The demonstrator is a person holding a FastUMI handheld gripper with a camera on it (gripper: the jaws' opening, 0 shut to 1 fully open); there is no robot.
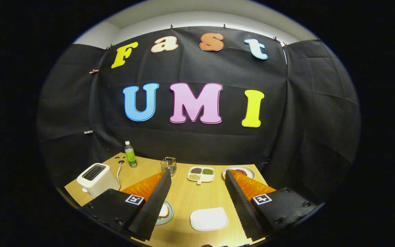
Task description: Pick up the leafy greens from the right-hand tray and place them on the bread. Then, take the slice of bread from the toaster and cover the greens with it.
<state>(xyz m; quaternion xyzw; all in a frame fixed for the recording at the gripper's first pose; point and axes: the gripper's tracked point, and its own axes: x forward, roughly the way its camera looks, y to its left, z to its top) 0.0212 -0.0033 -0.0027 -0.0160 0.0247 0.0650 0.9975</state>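
My gripper (pixel 196 173) is held above the wooden table (pixel 183 199), open, with nothing between its fingers. Below the gap lies a white rounded tray (pixel 208 219) whose visible surface looks bare. A slice of bread (pixel 163 211) rests on a pale green plate (pixel 168 215), half hidden behind the left finger (pixel 153 206). The white toaster (pixel 97 177) stands at the table's left side, beyond the left finger; its slots look dark and I cannot tell what is inside.
At the back of the table stand a green bottle (pixel 130 155), a small wire basket (pixel 168 165), a divided white dish (pixel 201 174) of beans, and a round plate (pixel 239 171) with red food. The toaster's white cord (pixel 119 170) runs beside it.
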